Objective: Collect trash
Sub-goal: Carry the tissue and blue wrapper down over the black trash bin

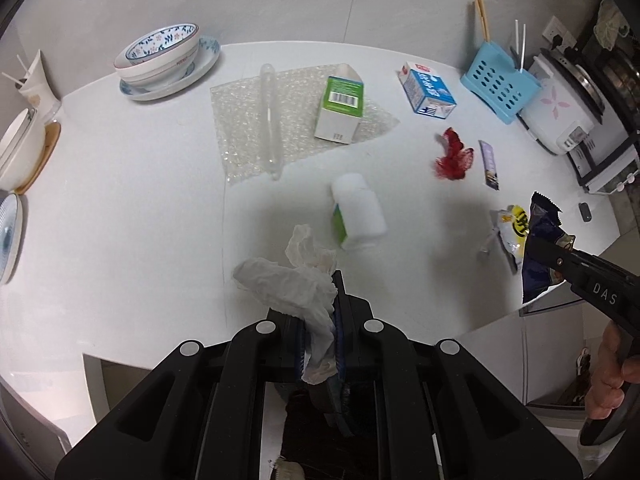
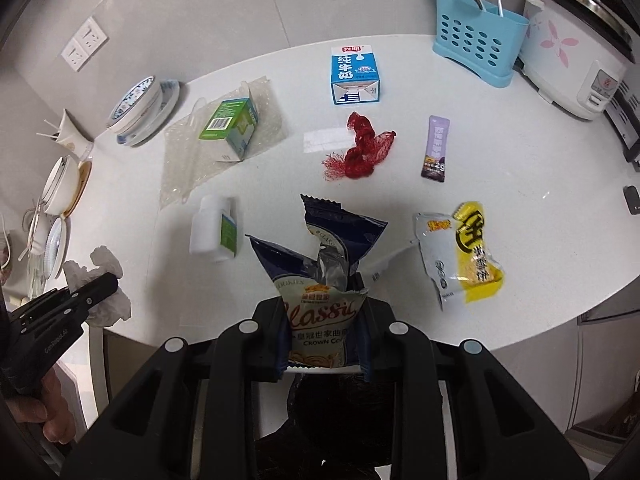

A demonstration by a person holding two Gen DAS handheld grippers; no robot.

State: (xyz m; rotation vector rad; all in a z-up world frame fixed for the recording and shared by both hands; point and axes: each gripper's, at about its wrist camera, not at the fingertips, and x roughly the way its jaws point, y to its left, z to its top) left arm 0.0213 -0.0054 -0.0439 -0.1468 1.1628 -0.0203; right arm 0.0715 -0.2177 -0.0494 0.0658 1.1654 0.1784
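The left gripper (image 1: pixel 320 320) is clamping a crumpled white tissue (image 1: pixel 292 280) over the white table's (image 1: pixel 120 200) near edge; the right gripper (image 2: pixel 324 320) is pinching a navy foil cookie wrapper (image 2: pixel 320 264) there. Only the right view is showing that wrapper's print.

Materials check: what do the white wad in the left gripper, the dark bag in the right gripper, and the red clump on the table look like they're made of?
White wad, clamped in the left gripper: thin tissue paper, matte, softly crumpled.
Dark bag, clamped in the right gripper: printed plastic film, glossy, with a silvery lining showing at the tear and a serrated seal edge.
Red clump: likely plastic mesh netting; open weave and frayed strands.
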